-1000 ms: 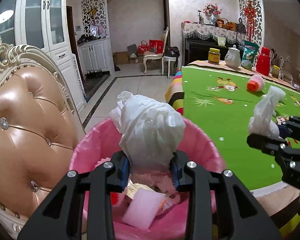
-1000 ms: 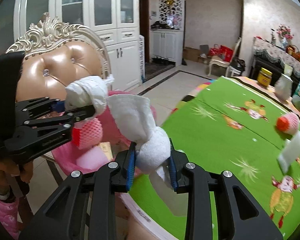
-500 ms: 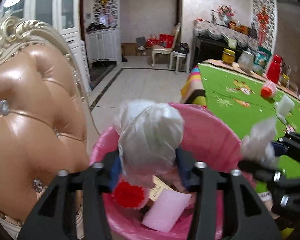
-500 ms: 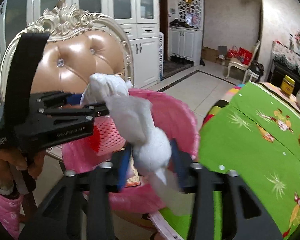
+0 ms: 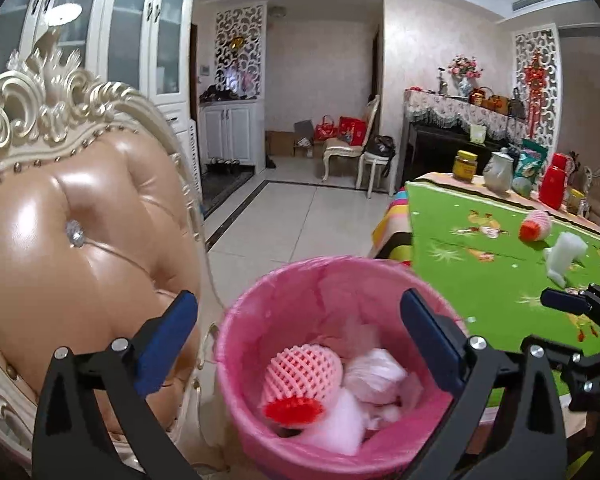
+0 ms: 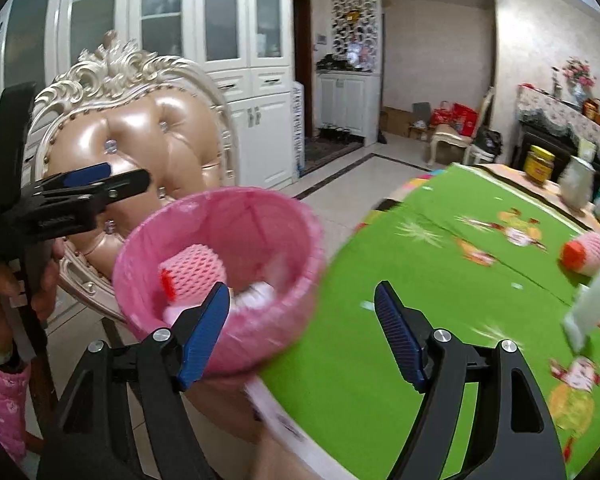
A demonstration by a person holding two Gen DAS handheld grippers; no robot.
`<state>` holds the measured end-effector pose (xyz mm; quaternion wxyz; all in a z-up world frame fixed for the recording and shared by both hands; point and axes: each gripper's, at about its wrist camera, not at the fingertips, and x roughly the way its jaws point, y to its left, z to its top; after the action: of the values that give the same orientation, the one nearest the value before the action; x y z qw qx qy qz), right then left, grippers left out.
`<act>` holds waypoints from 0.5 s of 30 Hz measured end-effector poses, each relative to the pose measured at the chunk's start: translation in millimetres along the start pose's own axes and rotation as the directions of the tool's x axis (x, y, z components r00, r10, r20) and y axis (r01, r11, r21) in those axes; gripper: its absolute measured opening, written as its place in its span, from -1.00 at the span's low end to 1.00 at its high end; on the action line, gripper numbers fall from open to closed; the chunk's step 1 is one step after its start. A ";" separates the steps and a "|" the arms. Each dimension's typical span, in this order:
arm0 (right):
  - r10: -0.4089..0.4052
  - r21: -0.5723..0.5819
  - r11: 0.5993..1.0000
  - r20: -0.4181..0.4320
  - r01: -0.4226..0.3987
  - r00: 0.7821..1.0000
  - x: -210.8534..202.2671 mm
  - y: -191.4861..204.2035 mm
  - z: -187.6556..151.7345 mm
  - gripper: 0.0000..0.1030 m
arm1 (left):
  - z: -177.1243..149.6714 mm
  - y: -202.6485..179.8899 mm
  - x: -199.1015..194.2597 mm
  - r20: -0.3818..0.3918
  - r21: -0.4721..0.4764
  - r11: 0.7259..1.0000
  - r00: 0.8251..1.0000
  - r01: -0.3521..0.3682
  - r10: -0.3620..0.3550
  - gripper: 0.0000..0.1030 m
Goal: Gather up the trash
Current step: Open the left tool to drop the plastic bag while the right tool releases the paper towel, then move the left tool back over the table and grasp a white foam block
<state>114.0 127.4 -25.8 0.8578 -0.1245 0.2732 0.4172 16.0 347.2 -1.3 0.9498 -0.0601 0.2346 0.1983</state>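
A pink-lined trash bin [image 5: 236, 320] stands between the chair and the table. It holds a pink foam net [image 5: 304, 372], a crumpled white bag [image 5: 374, 376] and a white foam piece [image 5: 336, 424]. My left gripper [image 5: 299, 300] hangs over the bin, its jaws opening wide with nothing between them. My right gripper [image 6: 300, 292] is at the bin's table-side rim [image 6: 308, 216], jaws opening too and empty. In the left wrist view the right gripper [image 5: 540, 324] shows at the right edge. On the green table [image 6: 440, 280] lie another foam net [image 6: 584, 254] and a white foam piece [image 6: 592, 304].
A tan leather chair [image 5: 80, 240] with a carved cream frame stands just left of the bin. A yellow jar [image 5: 464, 166], a teapot [image 5: 498, 174] and a red flask [image 5: 552, 186] sit at the table's far end. A hand [image 6: 4, 280] in a pink sleeve holds the left gripper.
Both grippers have opened. The white bag has left the left jaws and the white tissue wad has left the right jaws; both jaws are now empty above the bin.
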 end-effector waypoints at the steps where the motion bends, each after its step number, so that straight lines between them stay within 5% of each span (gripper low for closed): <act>1: -0.020 0.014 1.000 0.007 0.020 1.000 -8.4 -11.5 -3.7 0.45 | 1.2 -9.0 -1.1 0.004 0.008 1.000 1.000 0.014 -0.014 0.91; 9: -0.199 0.146 0.969 -0.031 0.201 0.980 -56.1 -110.4 -38.4 0.51 | 2.0 -134.0 4.9 -0.055 0.142 0.969 0.979 0.200 -0.194 0.91; 15: -0.359 0.261 0.893 -0.080 0.367 0.930 -102.4 -200.3 -80.1 0.51 | -7.7 -262.7 35.9 -0.154 0.204 0.911 0.931 0.358 -0.332 0.91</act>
<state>190.3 -98.6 -35.8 0.9252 -0.0608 0.3126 0.2065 148.2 117.9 -19.5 0.9551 -0.0022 0.2962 -0.0050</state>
